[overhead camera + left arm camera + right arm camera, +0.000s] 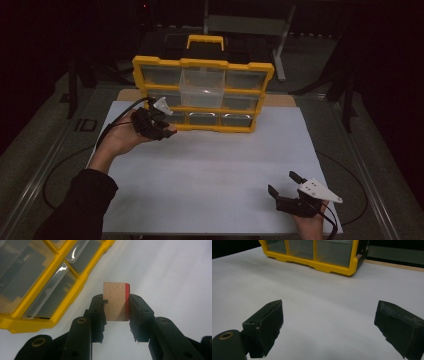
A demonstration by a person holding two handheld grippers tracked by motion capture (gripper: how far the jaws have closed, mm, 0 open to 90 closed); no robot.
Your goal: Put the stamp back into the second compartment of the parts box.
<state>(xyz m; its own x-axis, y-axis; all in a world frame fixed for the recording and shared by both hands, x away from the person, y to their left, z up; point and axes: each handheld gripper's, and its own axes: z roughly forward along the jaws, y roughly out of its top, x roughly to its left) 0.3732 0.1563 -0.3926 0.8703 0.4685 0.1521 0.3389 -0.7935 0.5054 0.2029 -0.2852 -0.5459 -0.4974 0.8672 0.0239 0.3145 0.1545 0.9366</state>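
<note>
So we've got the small wooden block (pixel 115 301) pinched in the left gripper (pixel 117 308), just beside the yellow organizer (pixel 202 95). It's not stowed in a compartment yet, and the right gripper (pixel 329 327) sits wide open and empty over the tabletop (pixel 210 170).

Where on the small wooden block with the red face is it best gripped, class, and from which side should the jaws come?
Across its two flat opposite faces, as the left gripper does now: one pad on the red face, one on the plain side of the wooden block, coming from its end. Flat, parallel faces probably seat the pads squarely.

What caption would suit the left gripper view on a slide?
The left hand-held gripper clamps a small wooden block with one red face above the white table, beside a yellow compartment organizer.
</note>
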